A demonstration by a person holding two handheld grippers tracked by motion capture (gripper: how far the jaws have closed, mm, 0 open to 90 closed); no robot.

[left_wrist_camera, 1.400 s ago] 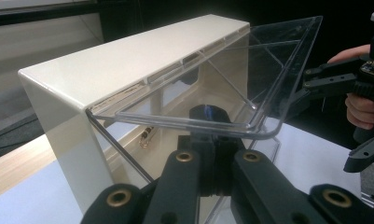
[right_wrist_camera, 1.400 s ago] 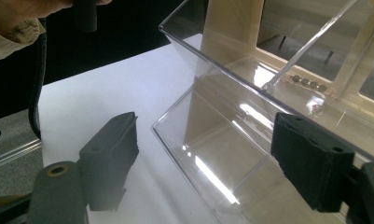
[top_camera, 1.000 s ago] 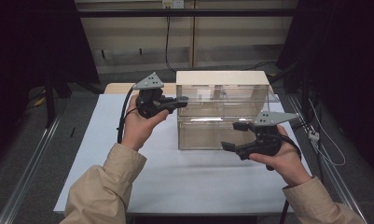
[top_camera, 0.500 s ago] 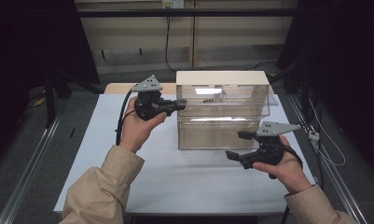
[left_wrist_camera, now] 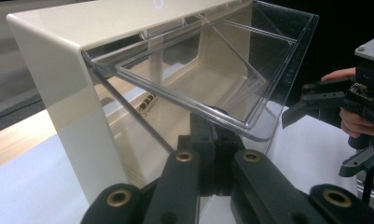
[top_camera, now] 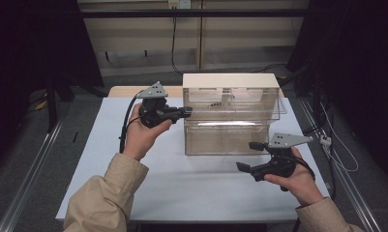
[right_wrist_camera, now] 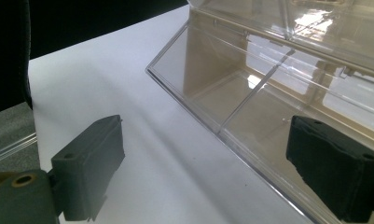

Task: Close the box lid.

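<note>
Table: white top (top_camera: 133, 145), dark floor on both sides, pale wall panels at the far end.
Cabinet: cream-topped clear drawer box (top_camera: 230, 82) at the table's far middle; upper drawer (left_wrist_camera: 208, 84) tilted out toward the near side.
Small dark item: inside the upper level (top_camera: 215, 103), too small to tell what.
Left gripper: (top_camera: 186, 112) at the box's left upper edge, jaws together, tips just under the tilted drawer's rim.
Right gripper: (top_camera: 249, 155) near the box's lower right front, jaws wide apart, holding nothing.
</note>
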